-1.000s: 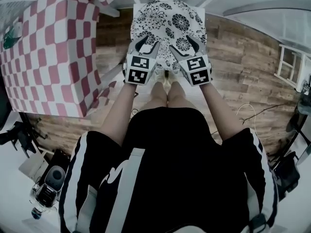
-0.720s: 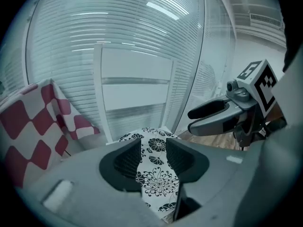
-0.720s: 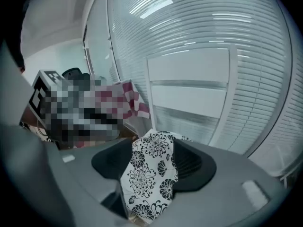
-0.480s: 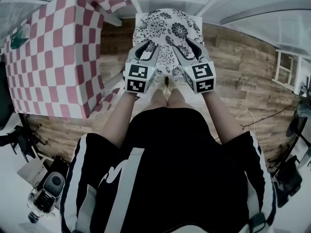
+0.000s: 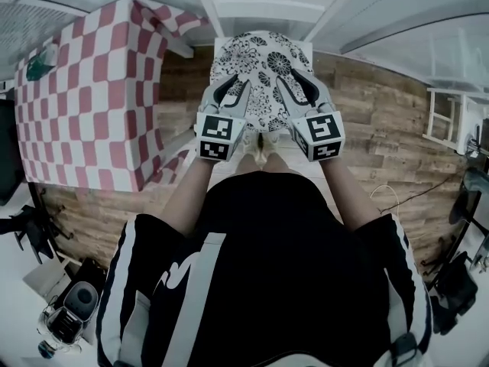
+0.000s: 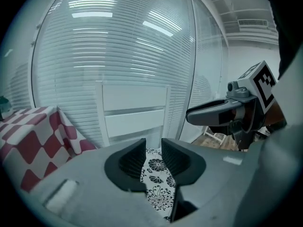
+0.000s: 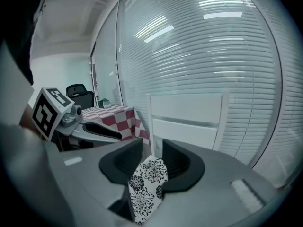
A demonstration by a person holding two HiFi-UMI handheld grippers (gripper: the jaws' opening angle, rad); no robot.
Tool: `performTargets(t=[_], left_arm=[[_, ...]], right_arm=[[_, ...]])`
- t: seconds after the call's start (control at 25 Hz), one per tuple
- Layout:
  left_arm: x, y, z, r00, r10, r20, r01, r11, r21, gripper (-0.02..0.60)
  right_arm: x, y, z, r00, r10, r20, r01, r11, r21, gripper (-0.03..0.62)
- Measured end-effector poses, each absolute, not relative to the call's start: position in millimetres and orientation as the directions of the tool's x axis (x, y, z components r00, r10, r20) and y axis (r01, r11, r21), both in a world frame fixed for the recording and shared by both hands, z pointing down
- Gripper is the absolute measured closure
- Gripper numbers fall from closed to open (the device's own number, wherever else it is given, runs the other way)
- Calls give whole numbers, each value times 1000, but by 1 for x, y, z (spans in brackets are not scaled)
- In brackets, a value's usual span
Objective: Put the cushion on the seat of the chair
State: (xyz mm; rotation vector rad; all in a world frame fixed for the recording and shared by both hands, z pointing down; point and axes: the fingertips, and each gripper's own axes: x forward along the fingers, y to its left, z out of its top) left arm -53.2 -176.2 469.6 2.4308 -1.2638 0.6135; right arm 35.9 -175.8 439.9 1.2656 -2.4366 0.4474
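Left gripper [image 5: 234, 87] and right gripper [image 5: 297, 86], fingers just closing, pinch the cushion [image 5: 265, 56] at 12 o'clock over the chair [image 5: 269, 8].

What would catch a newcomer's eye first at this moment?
The black-and-white floral cushion sits at top centre of the head view. Its near edge is gripped by the left gripper and the right gripper, whose jaws have just been closing on it. A white chair stands beneath and beyond it, and a red-and-white checked tablecloth fills the left.
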Motion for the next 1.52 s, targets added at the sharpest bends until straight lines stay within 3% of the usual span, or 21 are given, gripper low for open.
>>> performTargets(t=[0.44,0.64,1.12,1.52], left_arm=[[-50,-183,429,522,-723,453,-830,-553,74,514],[-53,-186,414,520,-737,432,-835,-545,77,526],[-57,-201,364,516,-784,344,-846,-530,62,578],[-49,-210,317,546,-802,244,-832,-554,40,580]], right_arm=[[36,-175,397,-574,-734,363,-813,565,-142,505],[39,-179,373,-578,-753,315,-814,561,-152,557],[43,-182,317,-602,-775,191,-797,596,-94,592],[46,-189,271,-622,-781,62,-783,621,-29,594]])
